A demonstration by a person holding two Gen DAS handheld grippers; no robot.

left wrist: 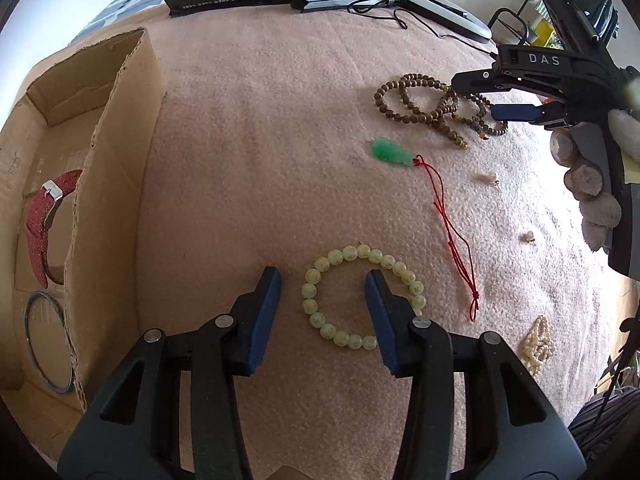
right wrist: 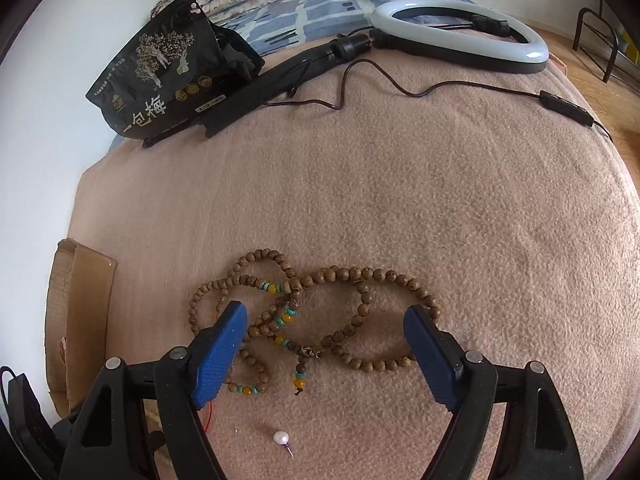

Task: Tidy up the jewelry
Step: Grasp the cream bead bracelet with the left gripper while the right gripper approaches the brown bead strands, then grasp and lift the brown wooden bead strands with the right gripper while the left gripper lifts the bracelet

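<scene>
On pink blanket [left wrist: 260, 140] | left gripper [left wrist: 323, 280] open astride near-left arc of pale bead bracelet [left wrist: 362, 296] | right gripper [right wrist: 324, 316] open over wooden bead strand [right wrist: 320, 308]

Both grippers pointed steeply downward. The left gripper [left wrist: 323, 280] had its blue-padded jaws partly apart, gripping nothing. The right gripper [right wrist: 326, 322] stood spread wider, jaws likewise free, held by a gloved hand [left wrist: 588, 184].
</scene>
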